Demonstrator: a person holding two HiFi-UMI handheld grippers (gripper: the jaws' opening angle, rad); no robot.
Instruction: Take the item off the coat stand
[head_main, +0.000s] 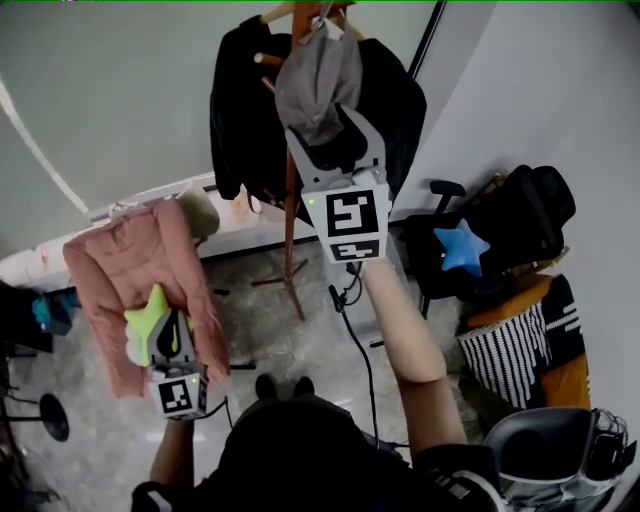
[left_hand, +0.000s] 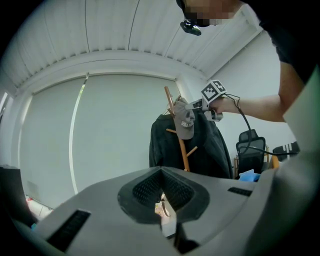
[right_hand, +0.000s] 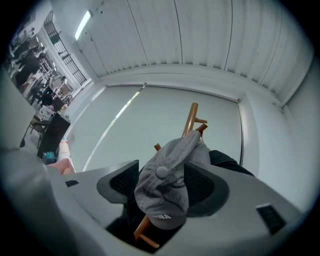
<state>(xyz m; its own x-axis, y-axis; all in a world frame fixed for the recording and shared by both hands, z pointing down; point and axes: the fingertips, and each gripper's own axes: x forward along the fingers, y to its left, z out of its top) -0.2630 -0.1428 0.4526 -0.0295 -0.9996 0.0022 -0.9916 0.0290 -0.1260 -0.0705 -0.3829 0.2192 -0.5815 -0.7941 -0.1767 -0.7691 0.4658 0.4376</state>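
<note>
While pinching pink fabric (left_hand: 161, 209) in the closed left tongs (head_main: 168, 322), treat the grey cap (right_hand: 160, 200) hanging high on the coat stand (head_main: 292, 220) as light, soft and floppy. Bring the open right tongs (head_main: 335, 145), straddling it, together on the crown by the button. White lettering: too small to read.

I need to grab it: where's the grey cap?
Head view, top centre: the grey cap hangs on the wooden coat stand, against the black coat, between the open jaws of the right gripper.
</note>
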